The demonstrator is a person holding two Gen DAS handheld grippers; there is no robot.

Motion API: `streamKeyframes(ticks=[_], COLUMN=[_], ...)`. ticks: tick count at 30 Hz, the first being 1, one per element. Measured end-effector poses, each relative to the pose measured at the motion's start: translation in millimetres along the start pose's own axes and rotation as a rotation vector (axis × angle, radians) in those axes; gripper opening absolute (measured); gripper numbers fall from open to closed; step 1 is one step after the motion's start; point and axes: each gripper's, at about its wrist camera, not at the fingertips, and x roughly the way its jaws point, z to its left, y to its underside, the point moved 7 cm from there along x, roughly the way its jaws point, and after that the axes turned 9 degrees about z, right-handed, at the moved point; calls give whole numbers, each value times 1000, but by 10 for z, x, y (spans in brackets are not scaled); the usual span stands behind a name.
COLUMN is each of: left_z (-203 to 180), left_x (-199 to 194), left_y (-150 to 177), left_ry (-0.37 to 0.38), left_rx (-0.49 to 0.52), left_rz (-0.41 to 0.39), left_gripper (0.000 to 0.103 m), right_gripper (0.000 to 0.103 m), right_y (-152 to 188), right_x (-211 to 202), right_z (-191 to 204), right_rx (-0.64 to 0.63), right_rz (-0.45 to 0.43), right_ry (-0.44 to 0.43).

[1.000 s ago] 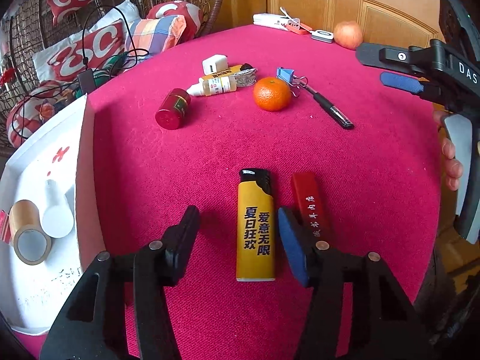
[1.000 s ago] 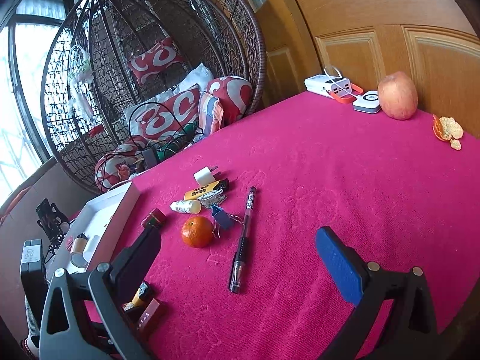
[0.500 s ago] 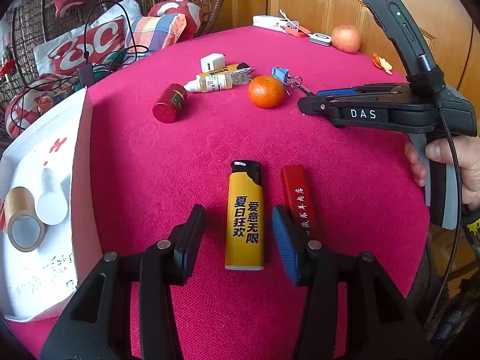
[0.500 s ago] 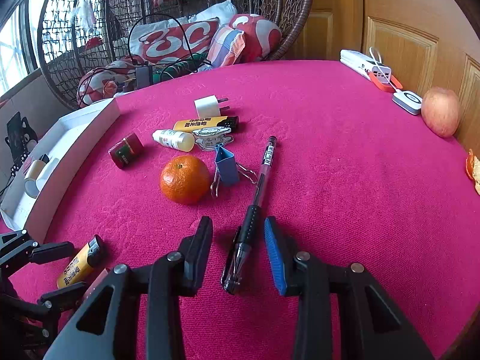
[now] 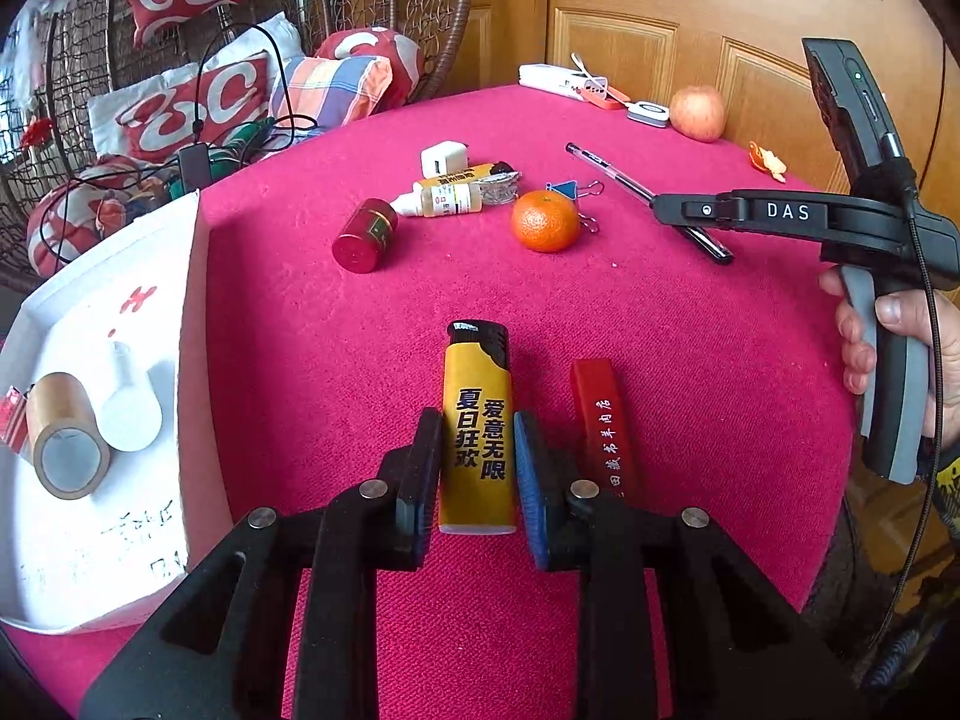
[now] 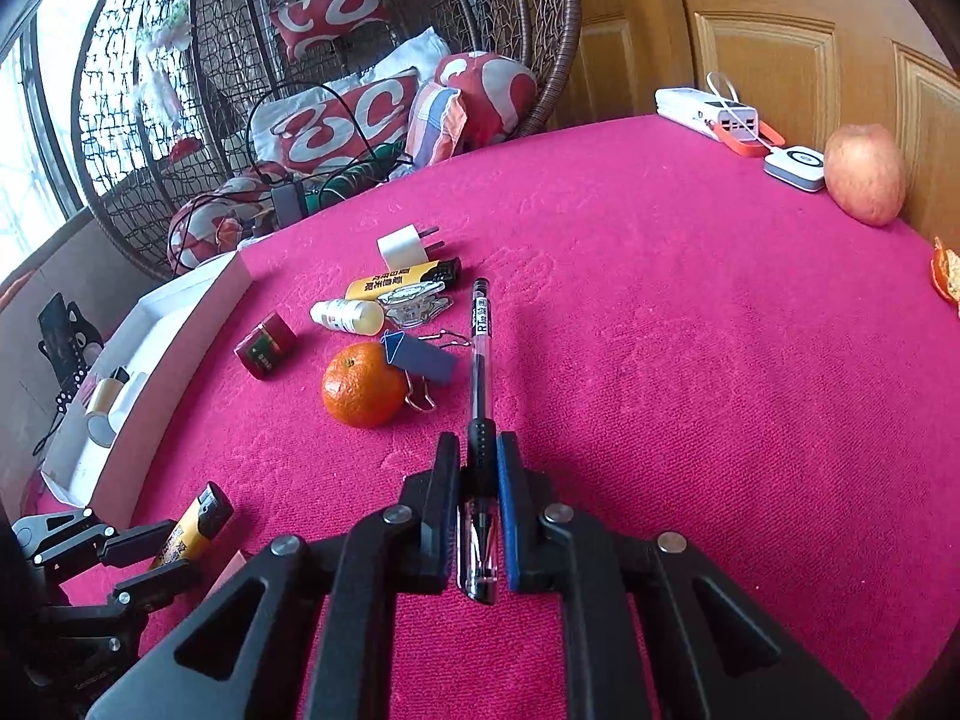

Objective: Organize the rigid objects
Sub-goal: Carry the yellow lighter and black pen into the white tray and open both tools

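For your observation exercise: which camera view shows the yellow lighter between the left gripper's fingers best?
The left wrist view: the yellow lighter fills the centre, label readable, between the left gripper fingers. The right wrist view shows it small, angled, partly hidden.

We see left gripper (image 5: pixel 478 468) pads pressing yellow lighter (image 5: pixel 478 420) sides; red lighter (image 5: pixel 600 426) just beside, on pink tablecloth (image 5: pixel 690 360).

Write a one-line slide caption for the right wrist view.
Right gripper closed on a black gel pen lying on the magenta tablecloth, beside a tangerine and blue binder clip.
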Motion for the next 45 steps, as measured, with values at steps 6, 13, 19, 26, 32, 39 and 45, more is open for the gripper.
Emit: streamKeyframes(ticks=[6, 13, 19, 26, 32, 39, 45], left_z=[45, 138, 284, 457, 515, 639, 862], left_x=[-262, -468, -605, -718, -730, -803, -899], left_y=[-108, -163, -156, -110, -66, -7, 76], left_ry=[-34, -55, -66, -69, -73, -80, -86], left_rx=[-11, -26, -65, -121, -142, -178, -237], left_rz=[-91, -141, -175, -204, -208, -232, -260], left_gripper=[23, 23, 23, 23, 23, 23, 23], right_gripper=[10, 10, 10, 10, 10, 10, 10], right_y=[-137, -197, -232, -271, -262, -250, -226], right_x=[-311, -470, -551, -655, -624, -593, -553], right_z=[17, 239, 322, 439, 625, 976, 1289], right_rx=[29, -20, -41, -51, -64, -142, -208], right_rz=[-91, -123, -150, -166, -135, -104, -81], right_ry=[-31, -68, -65, -93, -152, -178, -189])
